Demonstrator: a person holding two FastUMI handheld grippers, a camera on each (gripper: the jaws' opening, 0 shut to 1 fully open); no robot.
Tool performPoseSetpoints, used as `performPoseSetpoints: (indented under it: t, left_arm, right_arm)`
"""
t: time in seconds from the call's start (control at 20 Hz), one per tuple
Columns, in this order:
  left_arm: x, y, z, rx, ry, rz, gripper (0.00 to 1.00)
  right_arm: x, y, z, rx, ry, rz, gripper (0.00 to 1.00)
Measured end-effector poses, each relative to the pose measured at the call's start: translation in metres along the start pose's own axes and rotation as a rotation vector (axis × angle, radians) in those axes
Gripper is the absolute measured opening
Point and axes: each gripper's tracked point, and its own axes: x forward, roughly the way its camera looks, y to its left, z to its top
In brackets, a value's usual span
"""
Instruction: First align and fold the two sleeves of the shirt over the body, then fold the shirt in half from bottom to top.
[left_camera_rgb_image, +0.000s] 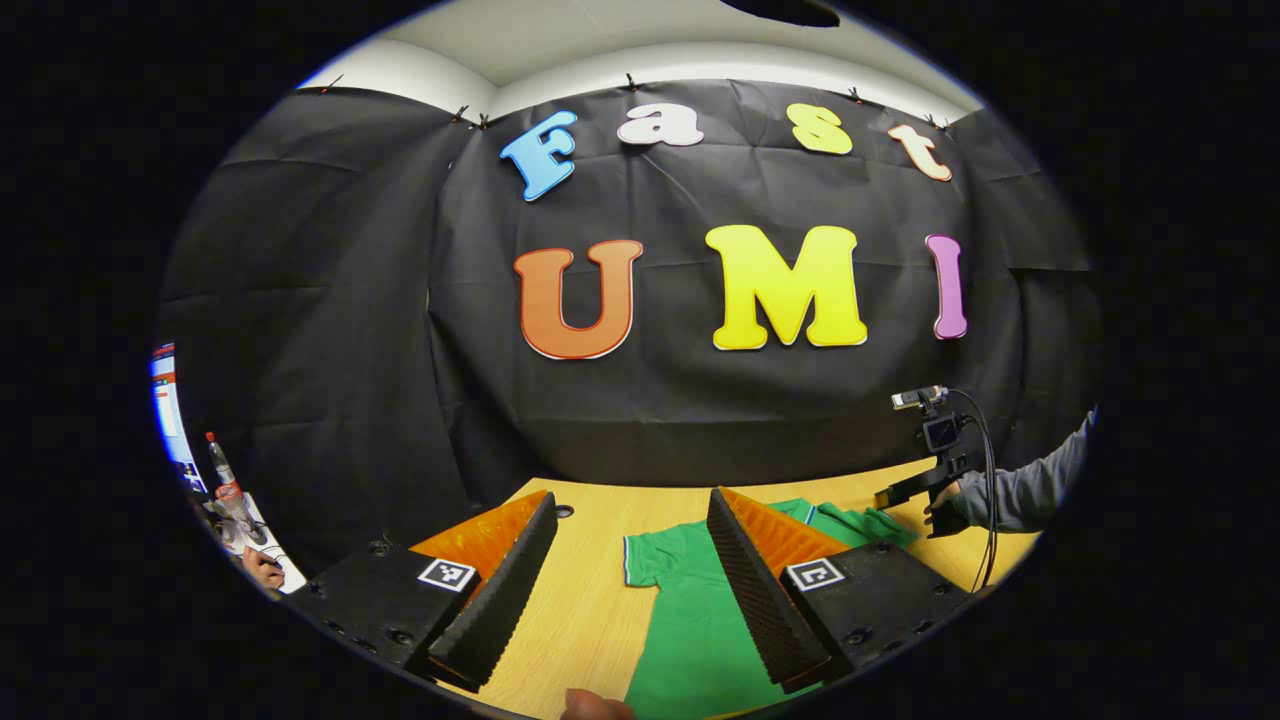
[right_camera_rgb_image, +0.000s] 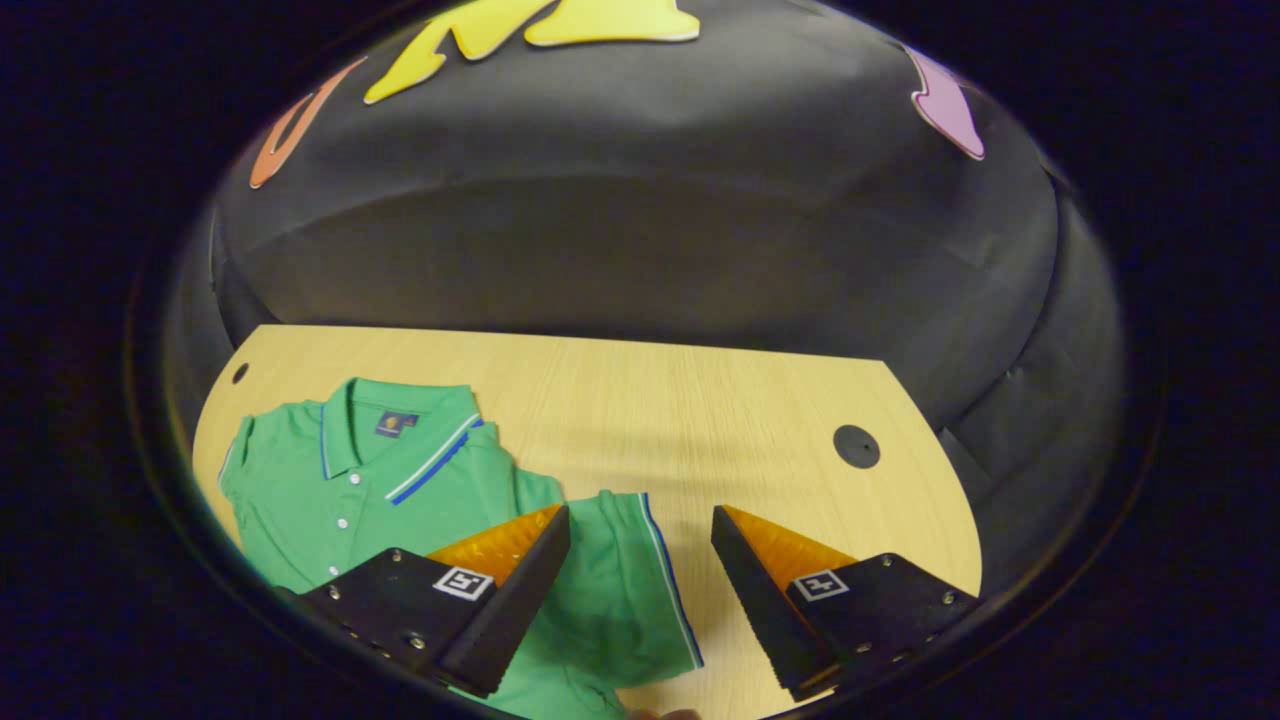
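Observation:
A green polo shirt with a striped collar lies flat on the wooden table, buttons up. One short sleeve spreads out to the side, and my right gripper hovers open just above it, a finger on either side. In the left gripper view the shirt runs under my open left gripper, whose right finger covers part of the body; the other sleeve lies between the fingers. Farther off, the right gripper is held by a hand in a grey sleeve.
Round cable holes sit in the table. Bare wood stretches behind and to the right of the shirt. At the far left stand a lit monitor, a bottle and another hand.

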Motion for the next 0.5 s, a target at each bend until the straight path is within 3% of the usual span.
performPoseSetpoints:
  t: [0.15, 0.35, 0.4, 0.5]
  left_arm:
    - [0.003, 0.004, -0.004, 0.003, 0.017, 0.021, 0.97]
    - [0.010, 0.002, -0.007, 0.002, 0.029, 0.025, 0.97]
    - [0.013, 0.000, -0.010, -0.004, 0.037, 0.022, 0.97]
    - [0.013, -0.004, -0.012, -0.017, 0.046, 0.014, 0.97]
  right_arm:
    - [0.024, -0.002, -0.002, -0.026, 0.025, -0.031, 0.92]
    - [0.034, 0.016, -0.012, -0.013, 0.063, 0.037, 0.94]
    - [0.033, 0.028, -0.015, 0.026, 0.085, 0.089, 0.70]
    - [0.035, 0.029, -0.016, 0.023, 0.104, 0.085, 0.23]
